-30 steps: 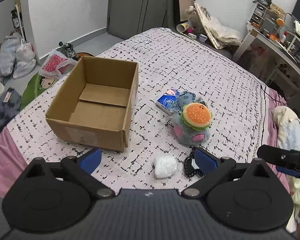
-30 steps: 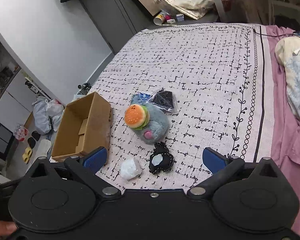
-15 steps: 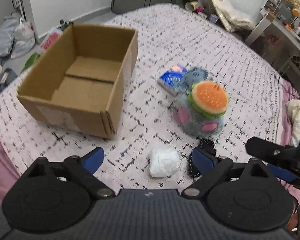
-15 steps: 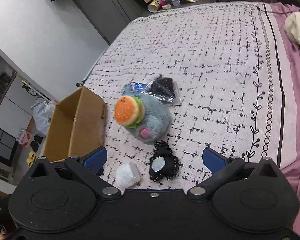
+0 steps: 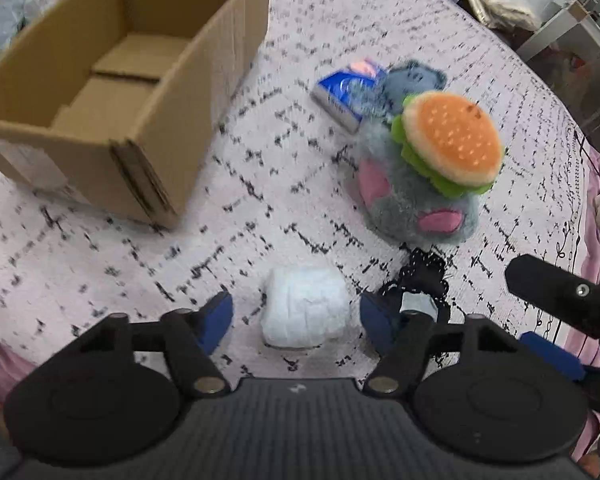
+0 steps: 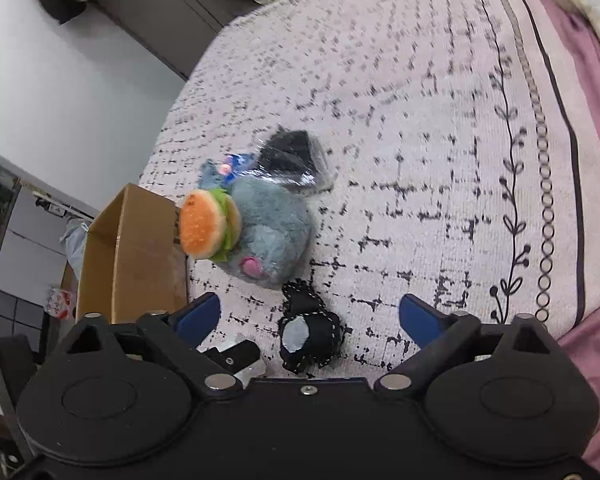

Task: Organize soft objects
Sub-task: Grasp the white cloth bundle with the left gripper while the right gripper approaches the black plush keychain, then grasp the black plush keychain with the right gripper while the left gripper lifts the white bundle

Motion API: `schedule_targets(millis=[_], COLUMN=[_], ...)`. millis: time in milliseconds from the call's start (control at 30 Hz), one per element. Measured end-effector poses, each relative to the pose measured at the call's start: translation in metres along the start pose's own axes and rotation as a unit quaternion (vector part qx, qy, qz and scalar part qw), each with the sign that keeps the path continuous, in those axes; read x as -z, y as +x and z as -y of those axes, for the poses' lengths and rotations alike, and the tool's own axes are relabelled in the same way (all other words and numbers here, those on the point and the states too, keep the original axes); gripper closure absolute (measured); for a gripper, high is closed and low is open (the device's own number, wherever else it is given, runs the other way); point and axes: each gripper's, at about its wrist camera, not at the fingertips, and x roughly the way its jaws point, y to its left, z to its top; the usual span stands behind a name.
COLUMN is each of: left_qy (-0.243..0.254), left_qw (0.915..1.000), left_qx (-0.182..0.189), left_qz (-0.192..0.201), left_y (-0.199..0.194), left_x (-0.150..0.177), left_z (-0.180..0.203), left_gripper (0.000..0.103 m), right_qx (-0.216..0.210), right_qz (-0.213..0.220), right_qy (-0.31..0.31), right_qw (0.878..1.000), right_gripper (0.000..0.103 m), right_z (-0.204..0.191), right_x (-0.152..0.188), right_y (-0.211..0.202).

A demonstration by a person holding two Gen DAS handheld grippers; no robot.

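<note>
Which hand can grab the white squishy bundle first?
Left. The left gripper has the white crumpled soft bundle between its closing jaws; the right gripper is closing around the black stitched felt pouch.

both grippers' jaws closing, ungripped

We see a bed (image 6: 440, 128) spread with a black-patterned white cover over pink sheets, a pale wall (image 6: 60, 92) and dark cabinets (image 6: 172, 20) beyond.
</note>
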Motion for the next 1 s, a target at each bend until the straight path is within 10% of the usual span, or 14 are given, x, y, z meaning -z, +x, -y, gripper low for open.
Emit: schedule_targets(millis=[267,800,1000], left_qy=[-0.022,-0.031,-0.024], left_qw=[0.9997,0.9991,0.9988], left_qx=[-0.002,0.009,0.013], left_qz=[0.007,0.028,0.041], left_y=[0.006,-0.017,-0.031], left_x=[-0.003,-0.008,-0.009], left_z=[-0.007,-0.024,-0.031], left_gripper=[0.055,0.056,0.056], right_qx=[-0.012,0.03,0.04], right_qz=[-0.03,-0.047,-0.055], right_qy=[0.005,-0.042,-0.052], right_qw=[0.999,0.998,0.996], right_gripper=[0.022,0.03,0.075], right_z=[-0.001,-0.022,-0.024], right_x=[0.004,0.021,0.024], right_y=[0.02,0.045,0.046])
